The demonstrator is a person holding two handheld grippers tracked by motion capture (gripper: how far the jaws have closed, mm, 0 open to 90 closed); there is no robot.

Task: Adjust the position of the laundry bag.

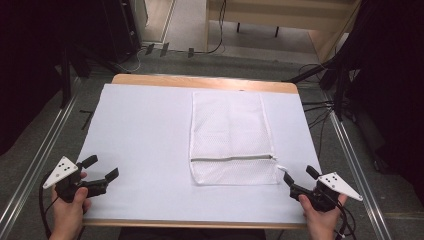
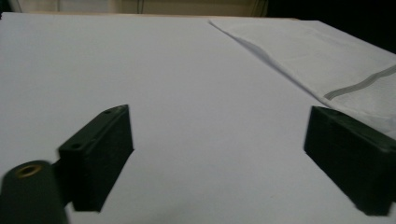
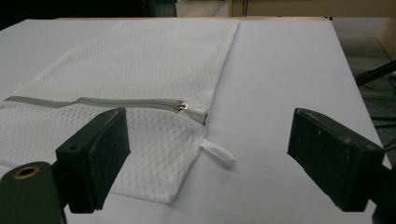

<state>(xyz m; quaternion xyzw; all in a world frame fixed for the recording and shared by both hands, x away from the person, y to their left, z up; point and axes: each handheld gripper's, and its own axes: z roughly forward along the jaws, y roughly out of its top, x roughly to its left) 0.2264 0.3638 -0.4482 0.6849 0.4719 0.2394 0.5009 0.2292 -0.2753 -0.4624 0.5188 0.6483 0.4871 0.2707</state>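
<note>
Both my claws, left claw [image 1: 102,168] and right claw [image 1: 299,174], are spread and empty at the surface's [image 1: 145,130] near corners; next, reach for the mesh bag's [image 1: 230,135] zipper [image 3: 182,106].

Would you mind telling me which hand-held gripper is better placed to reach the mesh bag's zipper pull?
Probably the right hand-held gripper: open, beside the mesh bag, with the zipper pull just ahead. The left hand-held gripper sits farther away.

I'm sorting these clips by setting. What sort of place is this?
Probably a lab or recording workspace, not a home: a table under a plain white sheet, with a mesh laundry bag, metal floor rails beside it, and loose cables on the grey floor.
</note>
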